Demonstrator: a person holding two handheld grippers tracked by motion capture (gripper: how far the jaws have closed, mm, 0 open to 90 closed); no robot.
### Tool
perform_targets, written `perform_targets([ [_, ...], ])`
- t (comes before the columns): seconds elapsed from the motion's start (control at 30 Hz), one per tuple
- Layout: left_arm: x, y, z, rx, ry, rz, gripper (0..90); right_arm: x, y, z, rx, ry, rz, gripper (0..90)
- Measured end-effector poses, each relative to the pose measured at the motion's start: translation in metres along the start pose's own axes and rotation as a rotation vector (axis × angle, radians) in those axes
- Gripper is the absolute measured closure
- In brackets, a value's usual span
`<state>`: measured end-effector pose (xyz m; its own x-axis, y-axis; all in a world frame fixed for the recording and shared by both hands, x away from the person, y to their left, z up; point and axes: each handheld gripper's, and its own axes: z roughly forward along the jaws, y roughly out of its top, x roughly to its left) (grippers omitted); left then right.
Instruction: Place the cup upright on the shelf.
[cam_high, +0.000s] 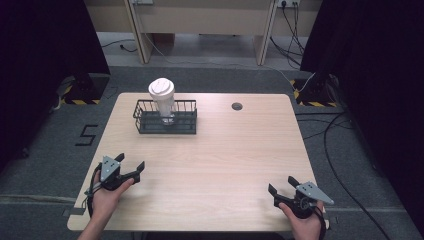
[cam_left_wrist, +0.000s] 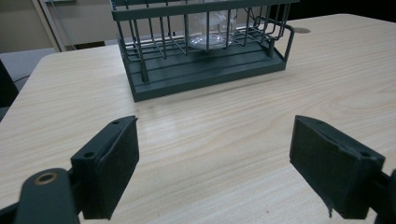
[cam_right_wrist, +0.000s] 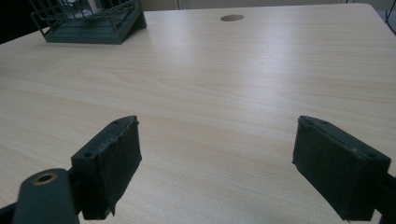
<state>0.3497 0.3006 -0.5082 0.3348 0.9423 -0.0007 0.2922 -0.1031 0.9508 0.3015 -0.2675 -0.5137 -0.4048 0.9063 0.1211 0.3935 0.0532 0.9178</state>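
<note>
Nearest me, my left gripper (cam_high: 131, 169) gapes wide and empty; far ahead the clear lidded cup (cam_high: 163, 101) stands upright in the wire basket (cam_high: 145, 118). It looks light, slick and crushable, so I'd grip its body gently. My right gripper (cam_high: 281, 192) gapes empty too.

One wire basket (cam_high: 165, 118), one lidded cup (cam_high: 163, 99) inside, two grippers: left (cam_high: 131, 167), right (cam_high: 281, 186).

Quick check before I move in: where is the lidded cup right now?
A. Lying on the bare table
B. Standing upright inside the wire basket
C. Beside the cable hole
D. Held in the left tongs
B: the cup stands upright inside the wire basket; both tongs are open and hold nothing.
</note>
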Motion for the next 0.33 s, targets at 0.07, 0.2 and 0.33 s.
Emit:
perform_targets([
  [0.07,-0.001,-0.0015,-0.0004,0.001,0.0,-0.004,15.5,0.0,0.0,0.0,0.0,0.001,0.0,15.8],
  [0.2,-0.0017,-0.0036,-0.0011,0.004,-0.002,-0.015,15.5,-0.0003,0.0001,0.0001,0.0,0.0,-0.008,15.7],
  [0.33,-0.0019,-0.004,-0.0014,0.0,-0.003,-0.018,15.5,0.0001,0.0001,0.0001,0.002,0.001,0.0,15.7],
])
